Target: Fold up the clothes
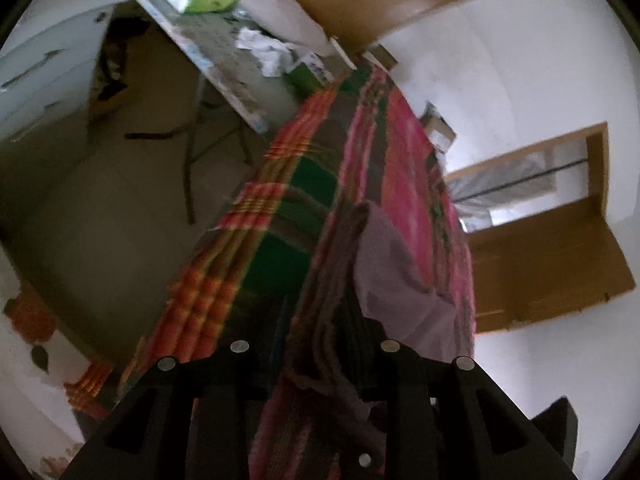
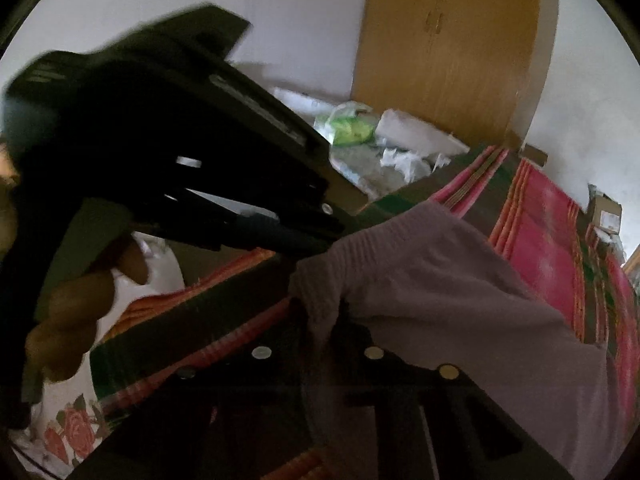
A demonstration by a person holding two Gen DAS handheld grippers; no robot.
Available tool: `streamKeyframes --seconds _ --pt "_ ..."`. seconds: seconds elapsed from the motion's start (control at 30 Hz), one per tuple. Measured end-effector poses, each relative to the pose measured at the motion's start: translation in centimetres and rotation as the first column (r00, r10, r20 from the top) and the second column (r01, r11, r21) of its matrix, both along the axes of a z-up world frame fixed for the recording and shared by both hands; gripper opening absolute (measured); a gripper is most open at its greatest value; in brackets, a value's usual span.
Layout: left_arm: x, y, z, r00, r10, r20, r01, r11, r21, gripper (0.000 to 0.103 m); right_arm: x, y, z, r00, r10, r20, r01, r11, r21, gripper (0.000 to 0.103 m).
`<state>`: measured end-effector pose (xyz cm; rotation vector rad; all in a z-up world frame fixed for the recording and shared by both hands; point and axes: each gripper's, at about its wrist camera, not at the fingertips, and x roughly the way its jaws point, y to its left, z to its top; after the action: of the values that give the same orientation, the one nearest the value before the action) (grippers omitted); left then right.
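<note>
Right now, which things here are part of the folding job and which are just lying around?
For the job:
- mauve garment, gripped at its edge
- left claw
- right claw
- striped blanket underneath

Lying about:
- green plastic bag
- crumpled paper
- folding table
- wooden wardrobe

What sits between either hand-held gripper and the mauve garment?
Nothing visible. The left hand-held gripper and the right hand-held gripper each already pinch the garment's edge, above the striped blanket.

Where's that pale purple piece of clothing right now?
The purple garment lies on the striped blanket, low in both views. The right gripper is shut on its gathered edge, and the left gripper meets the same edge.
</note>
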<state>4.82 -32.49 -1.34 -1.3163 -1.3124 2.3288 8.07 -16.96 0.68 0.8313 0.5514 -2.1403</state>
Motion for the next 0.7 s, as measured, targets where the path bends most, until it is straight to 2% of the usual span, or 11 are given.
streamKeyframes --seconds 0.17,0.4,0.57,0.63,0.7 --pt "-2.0 0.3 -0.4 0.999 -0.049 -0.002 0.049 0.990 0.130 0.028 0.4 1.8 1.4 1.000 0.018 -0.023 -0.020 0.996 -0.088 0.012" --pt "-4.4 0.8 -1.1 0.995 -0.086 0.047 0.077 0.983 0.168 0.028 0.4 3.0 1.8 0.999 0.030 -0.026 -0.033 0.990 -0.136 0.012" --pt "-4.3 0.8 -0.9 0.997 -0.073 -0.026 0.078 0.968 0.239 0.028 0.3 3.5 1.9 0.999 0.038 -0.006 -0.039 0.987 -0.155 0.012" --pt "-4.1 0.7 -1.1 0.997 -0.073 -0.039 0.081 0.961 0.264 0.028 0.4 3.5 1.8 0.999 0.045 0.002 -0.044 0.987 -0.156 0.012" --pt "-4.0 0.7 -1.3 0.997 -0.077 -0.029 0.082 0.963 0.256 0.028 0.2 3.4 1.6 0.999 0.047 0.013 -0.045 0.987 -0.153 0.013"
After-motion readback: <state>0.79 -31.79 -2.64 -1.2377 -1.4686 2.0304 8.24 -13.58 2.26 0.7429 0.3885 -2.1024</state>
